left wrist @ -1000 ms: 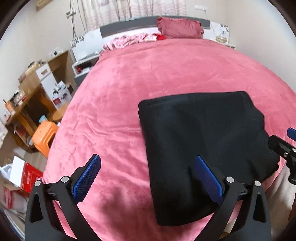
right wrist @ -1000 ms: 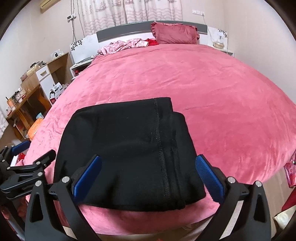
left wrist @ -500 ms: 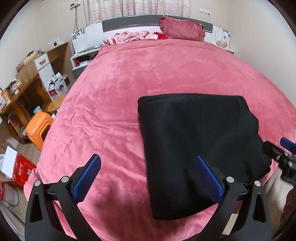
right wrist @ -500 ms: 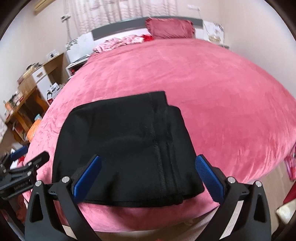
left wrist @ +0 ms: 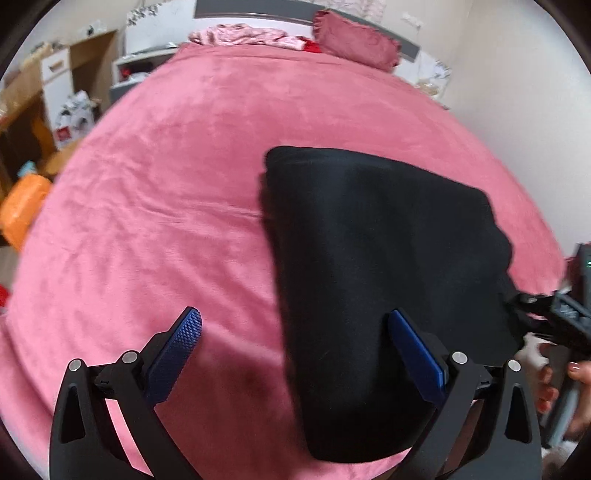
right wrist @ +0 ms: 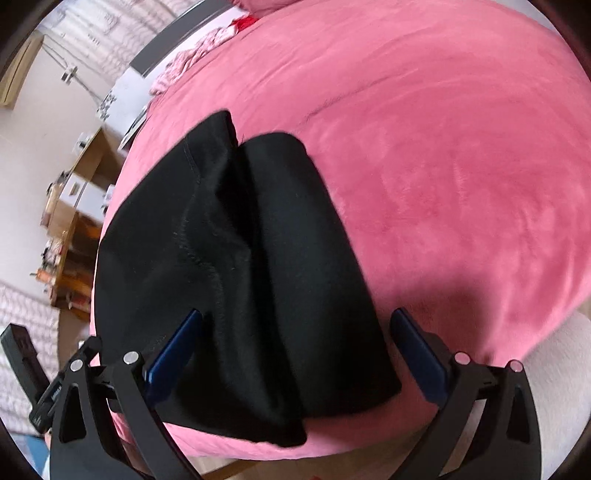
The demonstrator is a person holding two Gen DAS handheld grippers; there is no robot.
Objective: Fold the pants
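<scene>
Left hand-held gripper (left wrist: 293, 352) spread wide, empty, hovering over the near edge of the bed (left wrist: 155, 206); right hand-held gripper (right wrist: 295, 354) likewise wide apart, gripping nothing, straddling the near end of the pants (right wrist: 258, 277). Black pants folded into a compact stack, lying flat by the bed's near edge. Beyond, bare pink blanket, then a red pillow (left wrist: 356, 46) at the headboard.

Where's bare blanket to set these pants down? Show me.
Bare pink blanket lies left of the black pants, and between them and the pillow. More lies right of the pants. Crowded: pink clothes at the headboard.
</scene>
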